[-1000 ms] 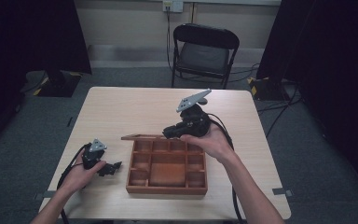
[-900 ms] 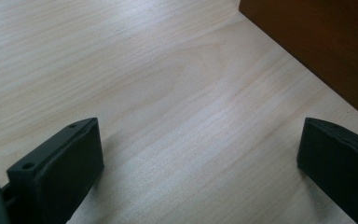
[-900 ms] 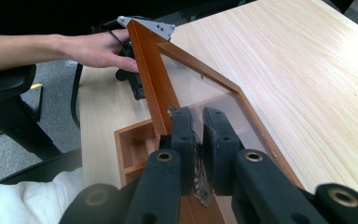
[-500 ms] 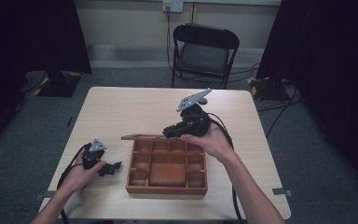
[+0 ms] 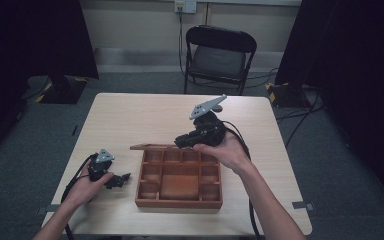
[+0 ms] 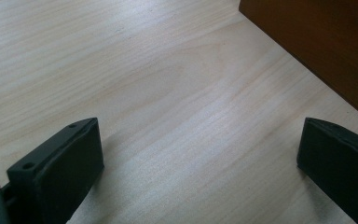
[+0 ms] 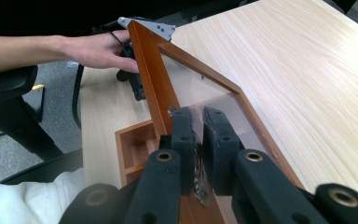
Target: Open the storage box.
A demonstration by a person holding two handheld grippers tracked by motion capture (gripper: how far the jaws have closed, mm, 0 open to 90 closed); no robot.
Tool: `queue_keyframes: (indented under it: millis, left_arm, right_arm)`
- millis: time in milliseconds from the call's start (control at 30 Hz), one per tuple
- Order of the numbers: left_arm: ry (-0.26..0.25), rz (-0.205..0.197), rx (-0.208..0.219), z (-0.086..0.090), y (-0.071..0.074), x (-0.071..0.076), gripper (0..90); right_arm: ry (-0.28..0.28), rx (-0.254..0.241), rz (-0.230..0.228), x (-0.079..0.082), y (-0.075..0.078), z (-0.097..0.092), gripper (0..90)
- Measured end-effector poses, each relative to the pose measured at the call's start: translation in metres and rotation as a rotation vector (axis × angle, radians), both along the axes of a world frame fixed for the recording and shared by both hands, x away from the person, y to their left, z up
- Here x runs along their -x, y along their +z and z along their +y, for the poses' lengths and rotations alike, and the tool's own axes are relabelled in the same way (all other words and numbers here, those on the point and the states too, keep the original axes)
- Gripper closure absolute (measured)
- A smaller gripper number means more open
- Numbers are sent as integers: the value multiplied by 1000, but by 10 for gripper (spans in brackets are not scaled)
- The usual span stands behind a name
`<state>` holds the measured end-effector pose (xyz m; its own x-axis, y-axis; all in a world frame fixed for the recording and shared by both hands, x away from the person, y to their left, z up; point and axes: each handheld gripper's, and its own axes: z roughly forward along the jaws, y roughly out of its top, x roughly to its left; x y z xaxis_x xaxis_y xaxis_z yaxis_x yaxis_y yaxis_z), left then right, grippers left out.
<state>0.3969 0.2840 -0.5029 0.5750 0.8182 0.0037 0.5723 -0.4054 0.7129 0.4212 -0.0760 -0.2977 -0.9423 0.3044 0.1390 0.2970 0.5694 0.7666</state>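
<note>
A brown wooden box (image 5: 179,202) with several compartments sits on the table near its front. Its lid (image 5: 152,147), a wooden frame around a clear pane, stands swung up over the back edge. My right gripper (image 5: 184,141) is shut on that lid; in the right gripper view the jaws pinch the clear pane (image 7: 205,93) just inside the frame (image 7: 150,70). My left gripper (image 5: 121,179) rests on the table to the left of the box, open with nothing between its jaws (image 6: 198,135). The box's side wall (image 6: 317,42) is close beyond its right jaw.
The light wooden table (image 5: 145,117) has bare room behind and to both sides of the box. A black folding chair (image 5: 217,55) stands beyond the far edge. Cables trail from both grippers toward the person's side.
</note>
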Motion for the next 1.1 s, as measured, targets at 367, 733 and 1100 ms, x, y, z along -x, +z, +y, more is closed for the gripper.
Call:
queue_keyframes:
  millis: [367,733,1100]
  left_arm:
    - [1,1,2,0,0,0,0]
    - [1,2,3,0,0,0,0]
    - [-1,0,-1,0,0,0,0]
  right_arm:
    - [3,1,0,0,0,0,837]
    - [3,-1,3,0,0,0,837]
    - [2,1,3,0,0,0,837]
